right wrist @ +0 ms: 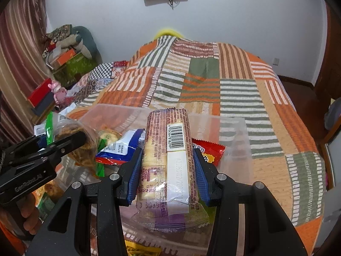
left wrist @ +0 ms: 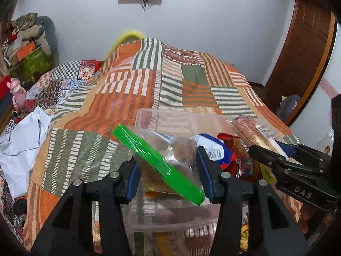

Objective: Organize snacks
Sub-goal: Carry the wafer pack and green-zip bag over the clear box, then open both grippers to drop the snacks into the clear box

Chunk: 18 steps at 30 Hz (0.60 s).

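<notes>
My left gripper (left wrist: 167, 160) is shut on a clear snack bag (left wrist: 181, 149) with a green zip strip and brown pieces inside, held tilted over a clear plastic container (left wrist: 181, 114) on the bed. The right wrist view shows that left gripper (right wrist: 64, 140) and its bag (right wrist: 85, 147) from the side at the left. My right gripper (right wrist: 168, 155) is shut on a long cracker packet (right wrist: 157, 166) with a barcode, above the same container (right wrist: 234, 119). A blue-and-white packet (right wrist: 125, 147) and a red packet (right wrist: 211, 151) lie in the container. The right gripper (left wrist: 270, 151) shows at the right of the left wrist view.
The container rests on a bed with an orange, green and white patchwork quilt (left wrist: 149, 85). White crumpled fabric (left wrist: 21, 140) lies at the bed's left edge. Stacked boxes and cloth (left wrist: 29, 49) fill the far left corner. A wooden door (left wrist: 302, 53) stands at the right.
</notes>
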Available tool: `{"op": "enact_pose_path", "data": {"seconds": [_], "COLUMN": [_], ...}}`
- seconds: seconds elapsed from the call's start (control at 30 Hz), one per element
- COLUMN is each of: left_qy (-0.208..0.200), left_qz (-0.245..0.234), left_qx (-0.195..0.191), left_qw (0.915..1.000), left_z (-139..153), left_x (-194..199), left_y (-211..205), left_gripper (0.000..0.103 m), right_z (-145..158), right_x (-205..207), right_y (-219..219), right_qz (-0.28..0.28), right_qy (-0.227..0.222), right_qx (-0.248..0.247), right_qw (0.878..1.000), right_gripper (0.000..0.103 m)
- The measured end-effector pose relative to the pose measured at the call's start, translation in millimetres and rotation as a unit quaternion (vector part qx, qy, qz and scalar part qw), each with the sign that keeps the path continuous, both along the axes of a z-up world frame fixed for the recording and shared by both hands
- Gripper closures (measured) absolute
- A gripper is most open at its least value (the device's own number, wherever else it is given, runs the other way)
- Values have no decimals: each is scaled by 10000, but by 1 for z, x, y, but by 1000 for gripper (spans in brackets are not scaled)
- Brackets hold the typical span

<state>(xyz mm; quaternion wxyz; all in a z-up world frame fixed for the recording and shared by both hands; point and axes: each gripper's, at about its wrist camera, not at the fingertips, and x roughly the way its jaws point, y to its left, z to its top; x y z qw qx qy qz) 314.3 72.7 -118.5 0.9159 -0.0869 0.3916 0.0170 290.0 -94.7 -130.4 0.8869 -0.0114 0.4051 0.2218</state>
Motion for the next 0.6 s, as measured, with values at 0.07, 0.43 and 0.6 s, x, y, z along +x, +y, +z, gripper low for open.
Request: {"op": "enact_pose_path", "data": {"seconds": [0.07,0.43,0.6], "left_qy": [-31,-292,-249], "left_qz": [-29,-95,-148], "left_qx": [-36,151,115], "left_qw": [10000,9994,9995], "left_z": [0,23,36], "left_x": [-3,-31,-50], "left_y": [0,-9,-7], "left_gripper": [51,28,24], "right_z": [-4,19,35], "right_x": [1,-20,-41], "right_y": [0,-3,-9], "right_qz": [48,41,110], "right_qy": [183,-106,-290], "right_qx": [52,6,71], "right_qw": [9998,9999,9995], "right_gripper": [60,57,55]}}
